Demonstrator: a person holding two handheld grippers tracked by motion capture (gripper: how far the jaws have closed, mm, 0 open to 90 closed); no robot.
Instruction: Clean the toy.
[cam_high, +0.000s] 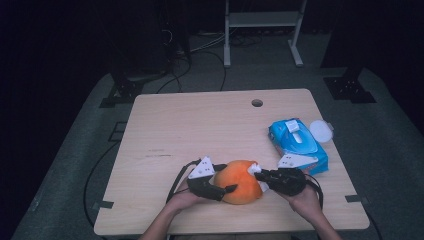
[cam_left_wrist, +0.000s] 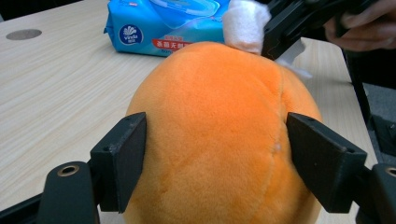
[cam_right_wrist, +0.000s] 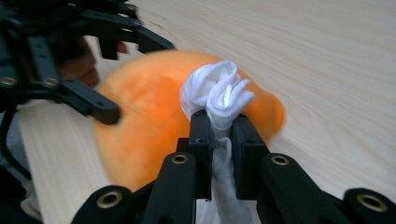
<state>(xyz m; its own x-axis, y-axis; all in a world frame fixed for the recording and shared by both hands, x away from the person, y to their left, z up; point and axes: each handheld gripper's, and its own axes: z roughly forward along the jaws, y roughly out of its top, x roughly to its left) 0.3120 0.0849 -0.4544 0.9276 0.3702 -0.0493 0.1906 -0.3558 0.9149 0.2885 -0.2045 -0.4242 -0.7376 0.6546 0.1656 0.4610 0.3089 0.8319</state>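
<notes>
An orange plush ball (cam_high: 240, 181) lies near the table's front edge. My left gripper (cam_high: 227, 179) comes at it from the left. In the left gripper view its jaws press into both sides of the plush ball (cam_left_wrist: 215, 130). My right gripper (cam_high: 259, 175) is at the ball's right side, shut on a crumpled white wipe (cam_high: 254, 169). In the right gripper view the wipe (cam_right_wrist: 217, 91) bunches above the jaws and touches the top of the plush ball (cam_right_wrist: 149, 121), with the left gripper (cam_right_wrist: 133, 79) beyond it.
A blue pack of wet wipes (cam_high: 298, 145) lies at the right of the wooden table (cam_high: 190, 130), just behind my right hand. A white round lid (cam_high: 320, 131) sits beside it. A cable hole (cam_high: 257, 103) is near the far edge.
</notes>
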